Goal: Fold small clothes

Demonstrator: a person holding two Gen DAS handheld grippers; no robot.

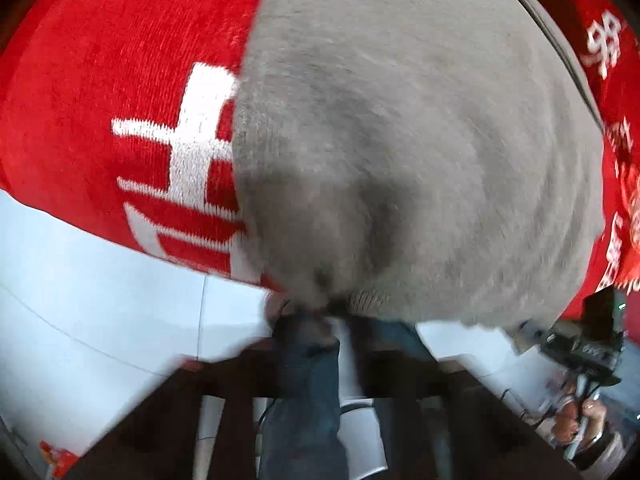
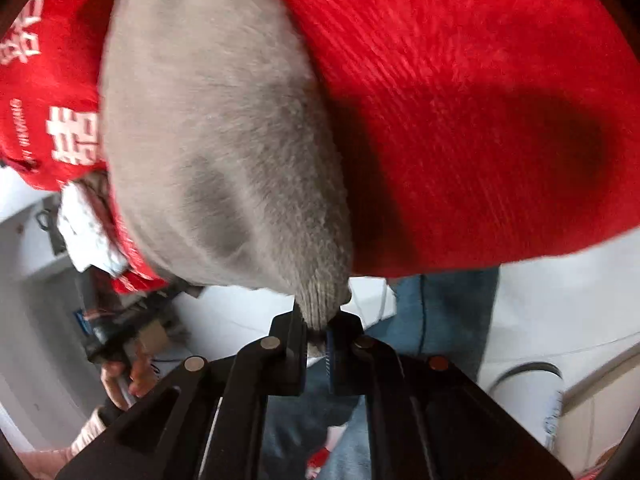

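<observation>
We pinch the grey garment (image 2: 224, 152) with both tongs: right (image 2: 318, 330) angled down at its ribbed corner, left (image 1: 336, 312) pointing straight down beside it.

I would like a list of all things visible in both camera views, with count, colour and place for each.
sock: one, grey, lying on the red cloth; its ribbed end is at the near table edge, pinched in both grippers.
red cloth: one, red with white characters, spread over the table under the sock.
white cloth: one crumpled piece, at the cloth's left edge in the right wrist view; what it is cannot be told.
floor: pale, below the table edge.
jeans: blue, on the person's legs beyond the table edge.
left gripper: one, black, shut on the sock's edge.
right gripper: one, black, shut on the sock's ribbed tip.
hands: one on each gripper's handle.
</observation>
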